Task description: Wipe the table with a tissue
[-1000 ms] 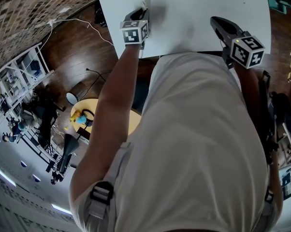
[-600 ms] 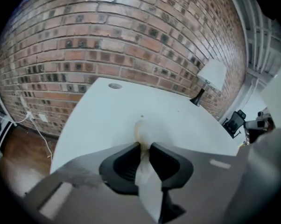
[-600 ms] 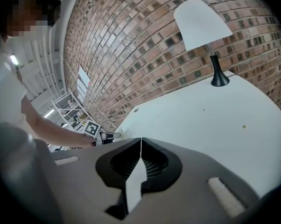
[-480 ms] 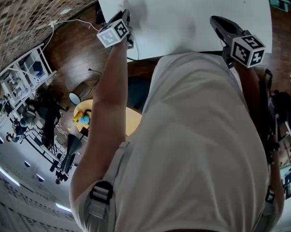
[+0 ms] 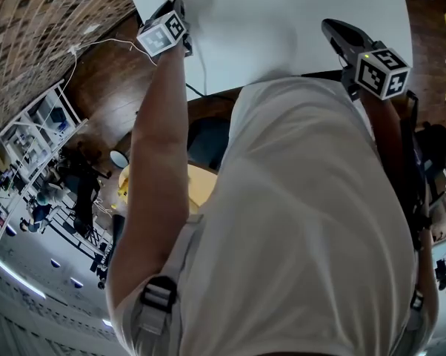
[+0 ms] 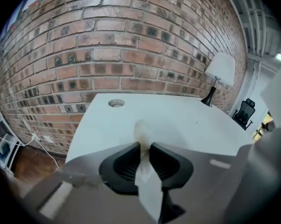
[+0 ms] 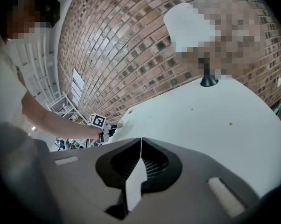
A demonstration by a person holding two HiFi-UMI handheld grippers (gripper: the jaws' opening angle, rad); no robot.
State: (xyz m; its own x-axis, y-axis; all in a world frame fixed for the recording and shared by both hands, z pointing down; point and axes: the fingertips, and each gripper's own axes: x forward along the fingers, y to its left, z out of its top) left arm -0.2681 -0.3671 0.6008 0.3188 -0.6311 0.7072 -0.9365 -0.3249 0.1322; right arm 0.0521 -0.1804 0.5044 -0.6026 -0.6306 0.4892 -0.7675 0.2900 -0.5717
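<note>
Because the tissue [image 6: 141,130] is only a thin wad pinched between the jaws of the left gripper [image 6: 145,146], at the left edge of the tabletop [image 6: 187,120], it could slip out or tear if dragged hard. With so little paper past the tips, bare plastic may scrape the surface, or a stroke may run off the edge. Over the near right side, the right gripper [image 7: 141,141] hangs clenched and empty.

Table [image 6: 187,120] looks smooth, matt; tissue [image 6: 141,130] probably thin paper; wall [image 6: 108,55] rough brick.
</note>
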